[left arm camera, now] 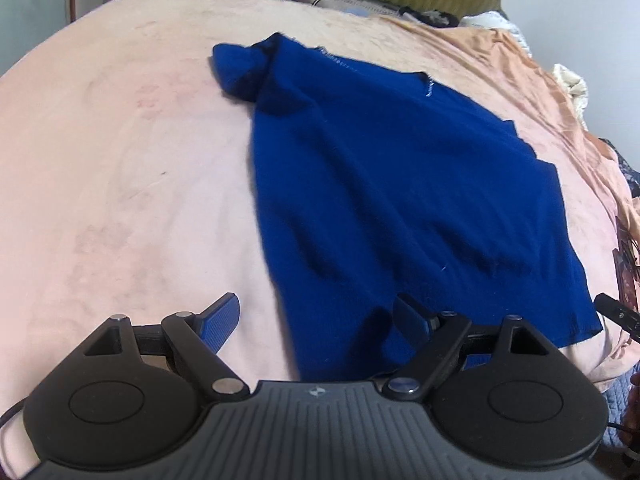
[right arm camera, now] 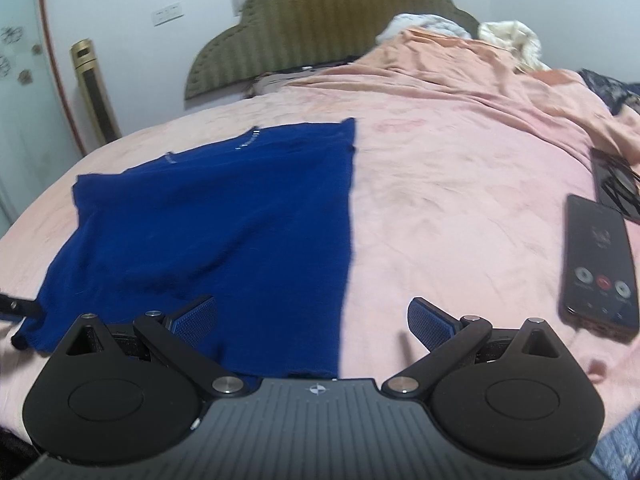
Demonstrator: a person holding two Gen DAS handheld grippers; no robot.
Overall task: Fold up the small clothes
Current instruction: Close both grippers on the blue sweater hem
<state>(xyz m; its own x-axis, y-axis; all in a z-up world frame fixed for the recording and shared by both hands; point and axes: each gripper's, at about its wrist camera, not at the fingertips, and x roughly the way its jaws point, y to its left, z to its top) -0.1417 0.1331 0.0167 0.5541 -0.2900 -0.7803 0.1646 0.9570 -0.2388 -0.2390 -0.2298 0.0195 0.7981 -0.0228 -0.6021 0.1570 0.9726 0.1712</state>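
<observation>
**Left wrist view and right wrist view: blue garment spread flat, both grippers wide and empty**

Left wrist view shows a dark blue knit garment (left arm camera: 400, 184) lying on a pink bedspread (left arm camera: 120, 180), one sleeve bunched at its far left corner. A pale line of lettering runs along the neckline, too blurred to read. The left gripper (left arm camera: 316, 320) hangs over the garment's near hem with its jaws spread wide and nothing between them; its right finger sits over the blue cloth, its left finger over bare bedspread.

From the right wrist view, the right gripper (right arm camera: 312, 320) is also wide open and holds nothing, straddling the garment's straight right edge near the hem. A phone (right arm camera: 600, 264) lies well to the right on the bedspread, its screen lit with round call buttons; the screen text cannot be made out. An olive headboard (right arm camera: 320, 28) stands beyond.
</observation>
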